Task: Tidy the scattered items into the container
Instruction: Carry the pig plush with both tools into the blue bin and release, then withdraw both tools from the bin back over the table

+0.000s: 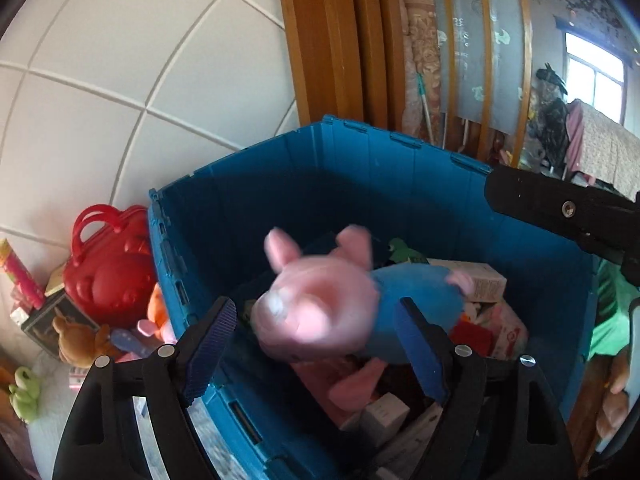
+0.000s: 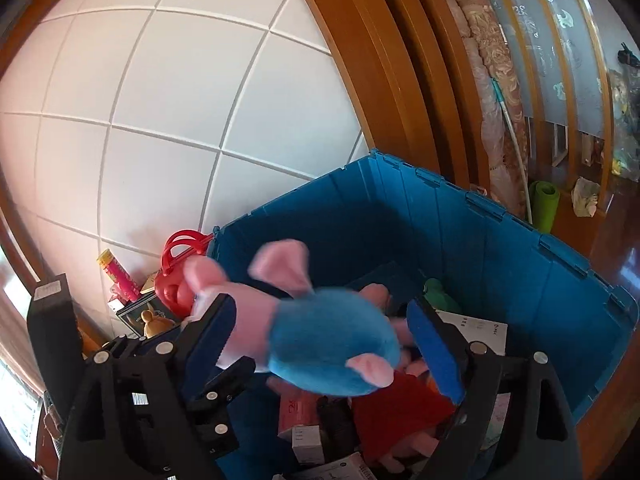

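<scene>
A pink pig plush in a blue shirt (image 1: 320, 300) hangs blurred over the open blue crate (image 1: 320, 176), between the blue pads of both grippers. My left gripper (image 1: 316, 302) stands open around its head, with a gap at the left pad (image 1: 212, 344). In the right wrist view the same plush (image 2: 332, 344) lies across my right gripper (image 2: 320, 300), which is open too; its right pad (image 2: 434, 352) is clear of the blue body. The crate (image 2: 480, 216) holds boxes, red cloth and a green toy.
Left of the crate lie a red bear-shaped case (image 1: 108, 268), a brown plush (image 1: 76, 340), a green frog plush (image 1: 26, 392) and a pink tube (image 1: 20, 272). A white tiled wall and a wooden door frame (image 2: 380, 80) stand behind. A green rolled mat (image 2: 544, 204) leans at the right.
</scene>
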Demonstrator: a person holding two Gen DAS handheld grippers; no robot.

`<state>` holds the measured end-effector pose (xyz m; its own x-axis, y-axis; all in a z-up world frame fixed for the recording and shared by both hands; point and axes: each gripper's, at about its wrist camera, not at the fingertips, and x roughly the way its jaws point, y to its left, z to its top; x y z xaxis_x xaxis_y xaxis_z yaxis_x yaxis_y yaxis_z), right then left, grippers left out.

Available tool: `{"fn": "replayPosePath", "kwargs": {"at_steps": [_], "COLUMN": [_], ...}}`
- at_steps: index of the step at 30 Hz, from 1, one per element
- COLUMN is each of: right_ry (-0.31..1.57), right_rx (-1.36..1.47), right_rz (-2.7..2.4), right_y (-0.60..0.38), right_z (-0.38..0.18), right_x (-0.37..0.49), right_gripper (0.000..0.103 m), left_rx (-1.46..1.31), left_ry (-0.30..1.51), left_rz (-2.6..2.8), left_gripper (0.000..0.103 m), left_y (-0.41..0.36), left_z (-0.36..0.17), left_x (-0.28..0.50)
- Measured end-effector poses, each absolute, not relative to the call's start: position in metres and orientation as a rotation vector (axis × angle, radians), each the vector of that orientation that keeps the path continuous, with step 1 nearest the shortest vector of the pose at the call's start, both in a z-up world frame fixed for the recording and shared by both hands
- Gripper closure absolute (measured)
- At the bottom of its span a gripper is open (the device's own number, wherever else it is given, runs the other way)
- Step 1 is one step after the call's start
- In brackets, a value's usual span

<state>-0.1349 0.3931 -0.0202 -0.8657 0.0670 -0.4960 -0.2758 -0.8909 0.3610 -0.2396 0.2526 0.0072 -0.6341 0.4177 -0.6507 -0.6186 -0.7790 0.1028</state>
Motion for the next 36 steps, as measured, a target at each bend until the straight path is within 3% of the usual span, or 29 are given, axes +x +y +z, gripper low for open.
{"fn": "replayPosePath", "kwargs": {"at_steps": [7,11,23,36], "right_ry": [0.597,0.541,0.359,0.165], "right_rx": [-0.788,-0.828,-0.850,-0.937], "right_rz": [2.799,2.803,2.877,3.047], "right_y": [0.378,0.362,0.274,0.148], "right_z": [-0.029,-0.030,-0.018,-0.018], "right_x": [-0.139,-0.143,-0.156,-0.218], "right_gripper": [0.014,0.002,0.000,0.000], "left_rx": [-0.846,-0.862,-0.905,-1.042], "left_ry": [0.380,0.325,0.135,0.096], "left_rz": [2.409,2.434,2.538,2.742], "left_gripper": [0.020,0.020,0.017,0.017], "left_y": [0.224,0.197,0.088,-0.033], "left_z": [0.007,0.006,-0.005,-0.027], "left_x": [-0.240,-0.238,-0.240,-0.276]}}
